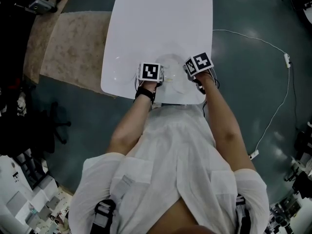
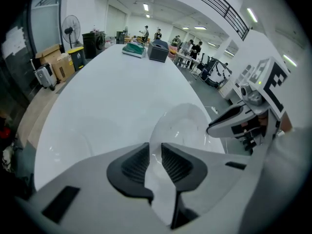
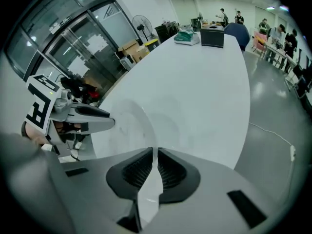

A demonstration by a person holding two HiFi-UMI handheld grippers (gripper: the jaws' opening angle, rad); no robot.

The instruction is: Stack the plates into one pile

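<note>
Plate (image 1: 174, 73) pinched from both sides: left gripper (image 2: 155, 155) squeezes one edge of the rim, right gripper (image 3: 155, 156) squeezes the opposite edge, white disc spanning between them over the table (image 1: 146, 23).

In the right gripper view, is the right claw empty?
No, the right claw is clamped on the rim of a white plate.

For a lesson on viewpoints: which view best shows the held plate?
The left gripper view: the plate shows its broad face, rim between the jaws. The right gripper view sees it at a slant, mostly rim; in the head view it fades into the white table.
</note>
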